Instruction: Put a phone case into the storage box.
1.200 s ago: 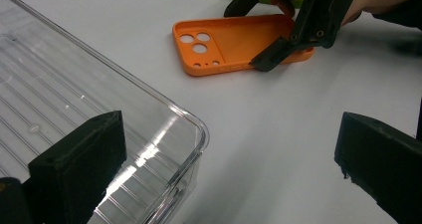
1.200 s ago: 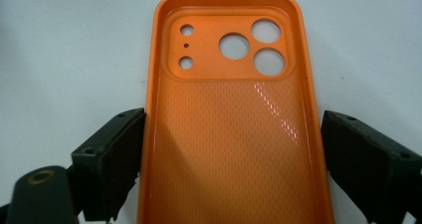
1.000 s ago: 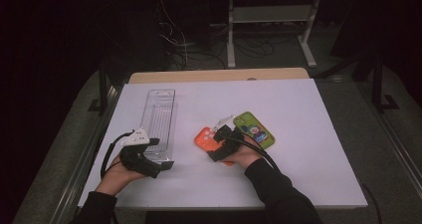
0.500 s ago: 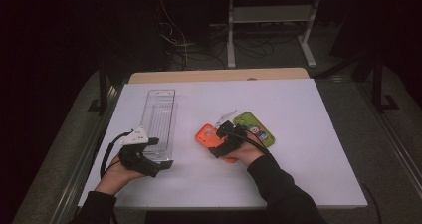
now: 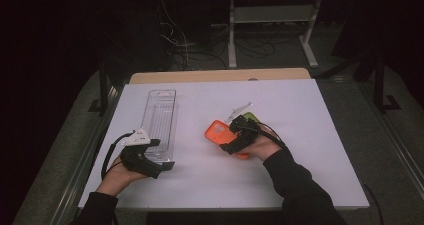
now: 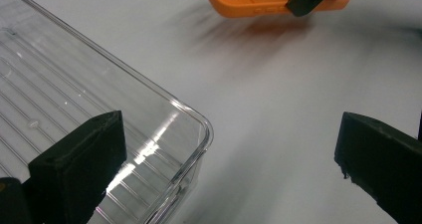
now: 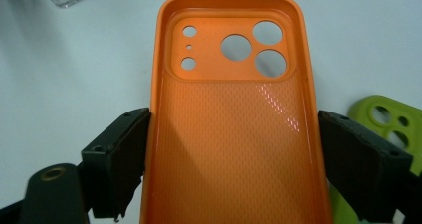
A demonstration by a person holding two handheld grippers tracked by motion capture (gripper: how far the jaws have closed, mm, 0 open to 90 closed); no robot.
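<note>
Orange phone case (image 7: 234, 134): soft-looking shell, hollow side facing the right gripper view, dimpled inner texture, raised camera panel with three large round holes and three small ones at its far end.
Case position: in the high view (image 5: 219, 133) it sits just right of the surface's centre, at about 9 o'clock from the right hand, lifted and tilted above the white surface (image 5: 300, 165).
Right gripper (image 7: 234, 167): jaws set wide, pressing on the case's two long edges, holding it.
Left gripper (image 6: 224, 169): jaws spread wide, nothing clamped; one jaw overlaps the near corner of the clear plastic tray (image 6: 74, 84), the other is over bare surface.
Green phone case (image 7: 385, 119): lies at 3 o'clock of the orange one, partly hidden.
Change from earlier: the right hand and orange case sit higher and farther left; the green case is now mostly covered in the high view; the left hand is unmoved.
Writing: none readable.
</note>
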